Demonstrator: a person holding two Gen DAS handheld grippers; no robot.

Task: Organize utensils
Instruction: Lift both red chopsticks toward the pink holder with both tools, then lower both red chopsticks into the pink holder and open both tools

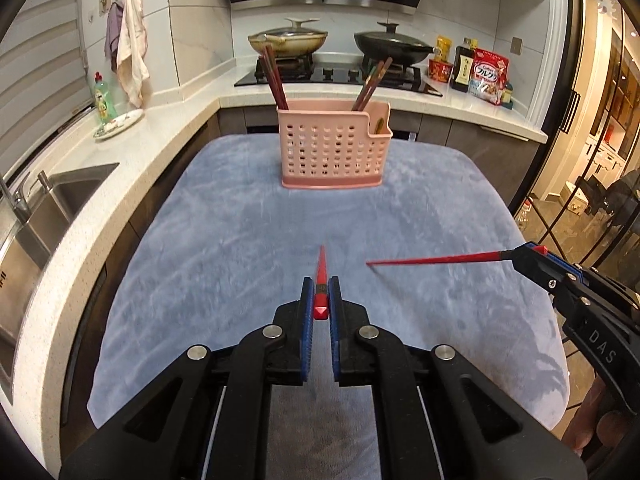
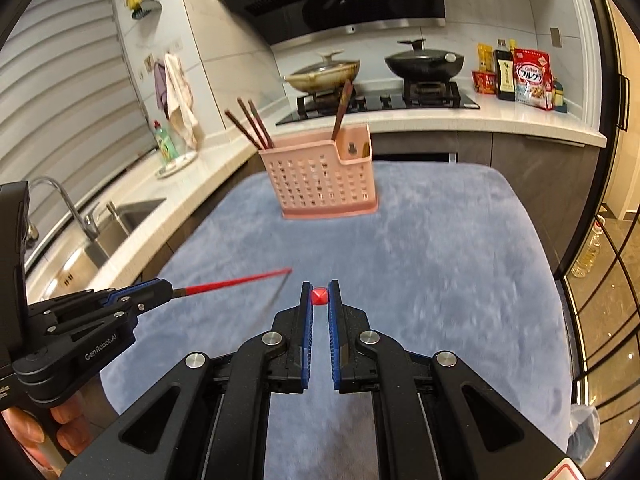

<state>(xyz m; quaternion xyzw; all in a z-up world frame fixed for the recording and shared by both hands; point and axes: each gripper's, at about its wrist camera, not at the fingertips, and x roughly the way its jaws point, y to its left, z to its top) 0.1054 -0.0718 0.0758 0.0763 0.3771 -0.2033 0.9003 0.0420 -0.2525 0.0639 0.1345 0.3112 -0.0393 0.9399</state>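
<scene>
Soft blue cloth (image 1: 248, 240) covers the table in this kitchen. Low in the left wrist view, the left gripper (image 1: 320, 300) is clamped on one red chopstick (image 1: 321, 270) that points up the frame. At the right edge, the right gripper (image 1: 520, 257) pinches a second red chopstick (image 1: 432, 260) that pokes to the left. Its arm reads "DAS". In the right wrist view the left gripper's arm reads "GenRobot.AI". Farther back, mid frame, a pink basket (image 1: 332, 152) stands on the cloth with brown chopsticks (image 1: 276, 84) inside. Far right on the counter sits a red "Calbee" bag (image 1: 489, 76).
</scene>
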